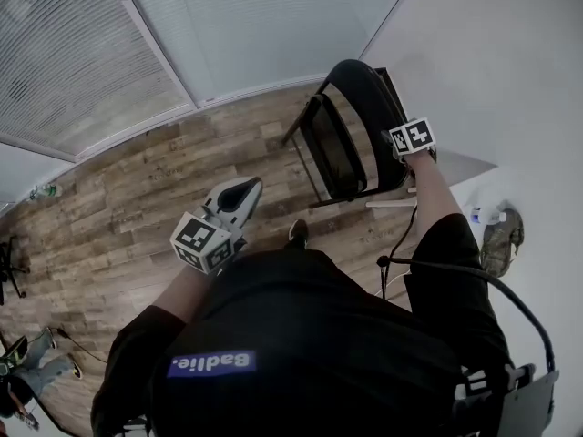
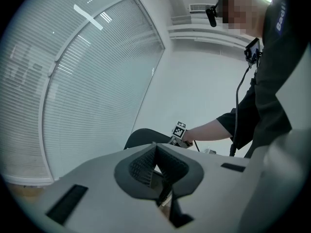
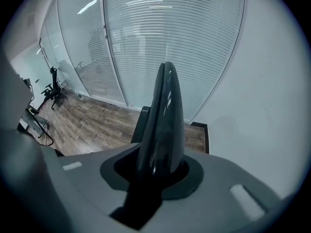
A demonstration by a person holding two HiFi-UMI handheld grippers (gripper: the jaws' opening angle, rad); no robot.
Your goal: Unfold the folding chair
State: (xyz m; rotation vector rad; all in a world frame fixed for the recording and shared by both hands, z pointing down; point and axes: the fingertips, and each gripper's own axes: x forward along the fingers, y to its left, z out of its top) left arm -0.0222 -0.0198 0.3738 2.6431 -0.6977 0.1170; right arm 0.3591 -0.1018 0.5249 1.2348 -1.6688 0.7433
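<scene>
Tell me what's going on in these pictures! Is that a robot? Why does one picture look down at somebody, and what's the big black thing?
It isn't a robot. It's a person holding a grabbing tool in each hand. One picture comes from a camera on the person's head, looking down at their arms. The other two come from little cameras that ride on the tools and look along their tongs.

The left tongs are pinched shut with nothing in them, held up in the air. The right tongs are clamped on the rounded top of a black folding chair. That's the big black thing in the middle of the right tool's picture. The chair stands on a wooden floor beside a white wall, and it looks folded up.

The cube with black-and-white squares on each tool is just part of the tool.
</scene>
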